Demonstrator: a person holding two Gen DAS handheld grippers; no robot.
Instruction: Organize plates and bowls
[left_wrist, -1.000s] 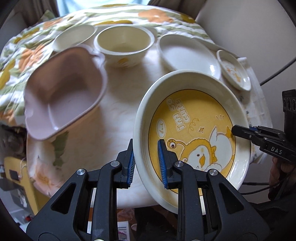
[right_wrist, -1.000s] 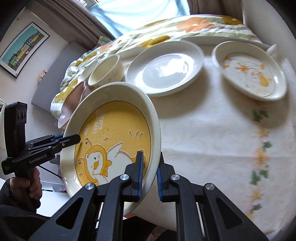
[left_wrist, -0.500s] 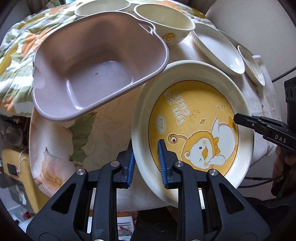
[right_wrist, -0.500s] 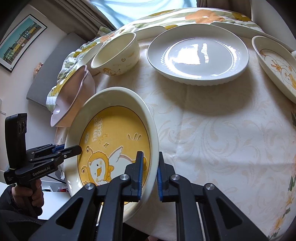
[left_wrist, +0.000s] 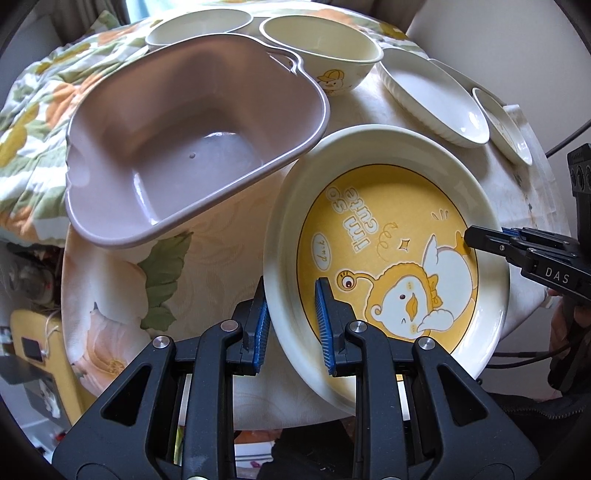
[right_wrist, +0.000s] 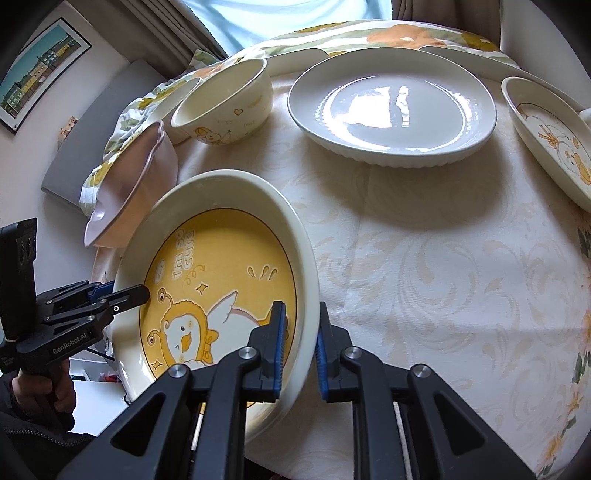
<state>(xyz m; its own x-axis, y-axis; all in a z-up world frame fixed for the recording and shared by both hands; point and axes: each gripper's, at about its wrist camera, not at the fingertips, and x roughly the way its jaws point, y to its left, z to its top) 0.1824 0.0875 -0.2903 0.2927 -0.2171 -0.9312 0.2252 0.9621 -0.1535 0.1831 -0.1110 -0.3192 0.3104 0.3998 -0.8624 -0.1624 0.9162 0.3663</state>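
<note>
Left tongs (left_wrist: 290, 325), right tongs (right_wrist: 298, 345): both clamped on opposite rims of duck plate (left_wrist: 388, 251), tilted over near edge of worktop (right_wrist: 424, 258). Cream damask cloth. Framed picture (right_wrist: 37, 70) on wall. Yellow centre, cream rim.

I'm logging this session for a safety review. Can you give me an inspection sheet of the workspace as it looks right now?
Surface: round table under a cream floral tablecloth.
Job's things: yellow cartoon-duck plate with cream rim, tilted, near the table's edge; mauve plastic two-handled tub; cream ceramic bowl with duck print; second cream bowl behind the tub; plain white fluted plate; small duck-print dish.
Clutter: nothing seen on the table.
Grippers: left gripper and right gripper each clamp opposite rims of the duck plate.
Cables: dark cable beside the table.
Surroundings: framed picture on the wall, bright window, grey cushion.
</note>
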